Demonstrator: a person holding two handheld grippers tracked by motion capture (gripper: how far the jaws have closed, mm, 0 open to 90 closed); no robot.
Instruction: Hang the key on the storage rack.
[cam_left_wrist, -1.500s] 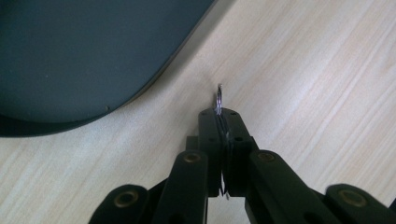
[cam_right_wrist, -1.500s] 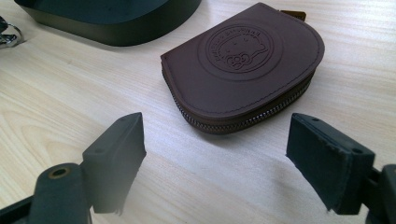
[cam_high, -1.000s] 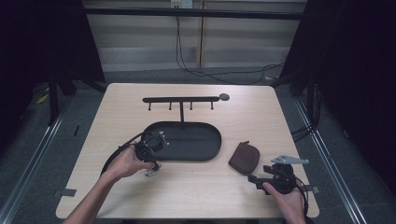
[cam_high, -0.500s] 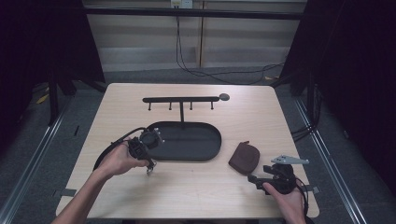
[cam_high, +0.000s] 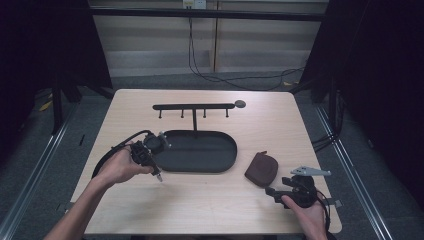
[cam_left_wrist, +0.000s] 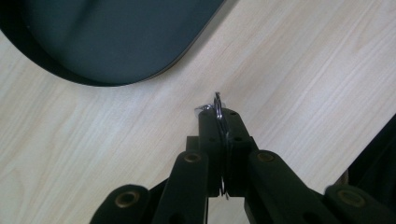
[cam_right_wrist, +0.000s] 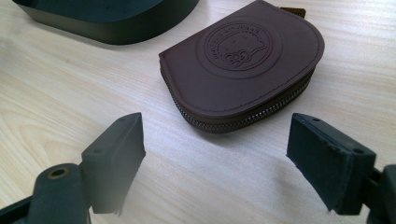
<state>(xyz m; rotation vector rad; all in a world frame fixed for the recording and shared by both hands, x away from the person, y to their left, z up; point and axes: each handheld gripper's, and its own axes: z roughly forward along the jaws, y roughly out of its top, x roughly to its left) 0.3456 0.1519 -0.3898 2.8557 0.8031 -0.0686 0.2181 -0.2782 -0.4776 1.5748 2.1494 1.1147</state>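
up close, the left gripper (cam_left_wrist: 219, 116) pinches a thin metal ring (cam_left_wrist: 217, 103).

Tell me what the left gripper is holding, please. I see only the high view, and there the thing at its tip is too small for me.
Observer: In the left gripper view, the left gripper is shut on a thin metal ring. The ring stands edge-on between the jaws, over the table beside the dark tray.
Operator: And on the other side, is something gripped?
Observer: No. In the right gripper view, the right gripper is open. The brown pouch lies ahead of the jaws, not between them.
Operator: Is that pouch open?
Observer: Its zip looks closed along the side that faces the gripper.
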